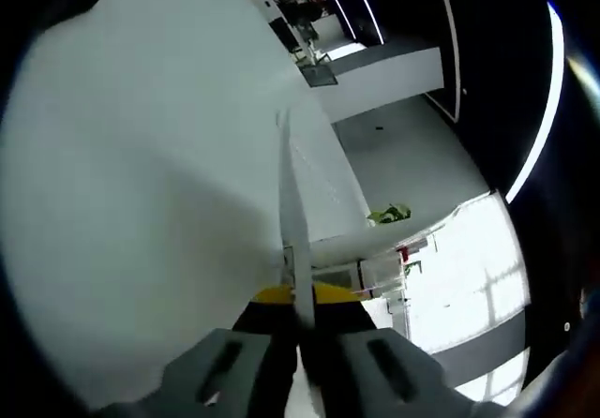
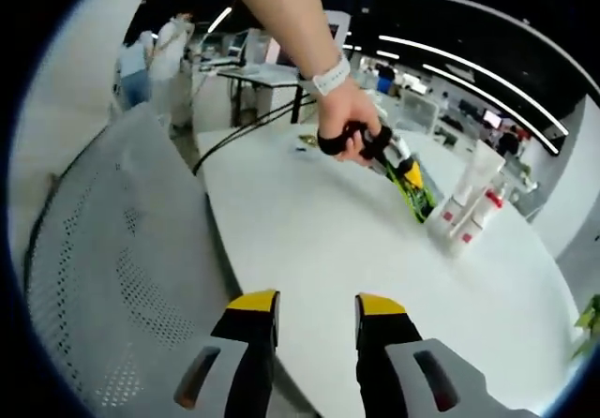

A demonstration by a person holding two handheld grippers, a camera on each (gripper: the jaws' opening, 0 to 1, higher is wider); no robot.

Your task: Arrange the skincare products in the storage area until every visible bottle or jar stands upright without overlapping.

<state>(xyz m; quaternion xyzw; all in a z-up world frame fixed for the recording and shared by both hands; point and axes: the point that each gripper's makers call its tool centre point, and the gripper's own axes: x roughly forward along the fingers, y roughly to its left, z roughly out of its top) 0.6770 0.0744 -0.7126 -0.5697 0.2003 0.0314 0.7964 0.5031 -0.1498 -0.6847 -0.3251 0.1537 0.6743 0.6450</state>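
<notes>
Several white skincare bottles with red labels (image 2: 466,210) stand upright in a tight cluster on the far right of the round white table (image 2: 319,231). A hand (image 2: 342,123) with a white wristband holds my left gripper (image 2: 415,191) low over the table, its tip just left of the cluster. In the left gripper view, the left gripper (image 1: 302,296) has its yellow-tipped jaws pressed together, and a thin pale strip (image 1: 289,184) runs up from between them; I cannot tell what the strip is. My right gripper (image 2: 314,310) hangs open over the table's near edge, holding nothing.
A grey perforated chair back (image 2: 112,268) stands close on the left of the table. Black cables (image 2: 248,132) trail off the far edge. Desks and people (image 2: 150,48) are behind. A green plant (image 2: 591,320) shows at the right.
</notes>
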